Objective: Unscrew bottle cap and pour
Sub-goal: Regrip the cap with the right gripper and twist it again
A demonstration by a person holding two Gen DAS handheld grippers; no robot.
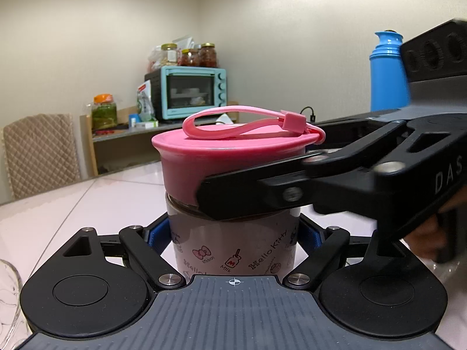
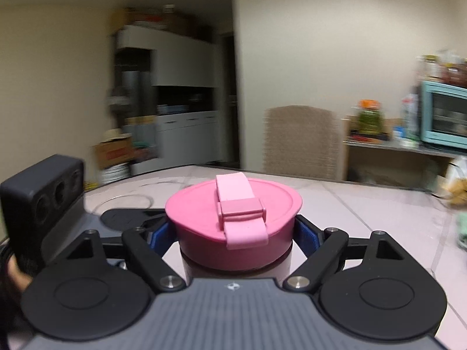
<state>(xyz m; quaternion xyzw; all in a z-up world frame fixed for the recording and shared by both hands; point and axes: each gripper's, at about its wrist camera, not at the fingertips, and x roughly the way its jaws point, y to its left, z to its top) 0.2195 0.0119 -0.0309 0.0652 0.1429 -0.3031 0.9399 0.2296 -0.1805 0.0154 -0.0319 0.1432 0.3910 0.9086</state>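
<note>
Blurring hid the far room from my right gripper (image 2: 233, 234), which clamped the pink cap (image 2: 233, 218); my left gripper (image 1: 233, 237) clasped the bottle (image 1: 233, 245) standing on the pale tiled desk (image 1: 87, 204).

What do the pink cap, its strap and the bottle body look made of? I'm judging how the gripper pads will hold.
Pink cap: probably moulded plastic, smooth with a soft sheen. Strap: likely flexible silicone or soft plastic, since it bends in a loop. Bottle body: clear, printed wall with dark contents showing through; glass or hard plastic, can't tell which.
</note>
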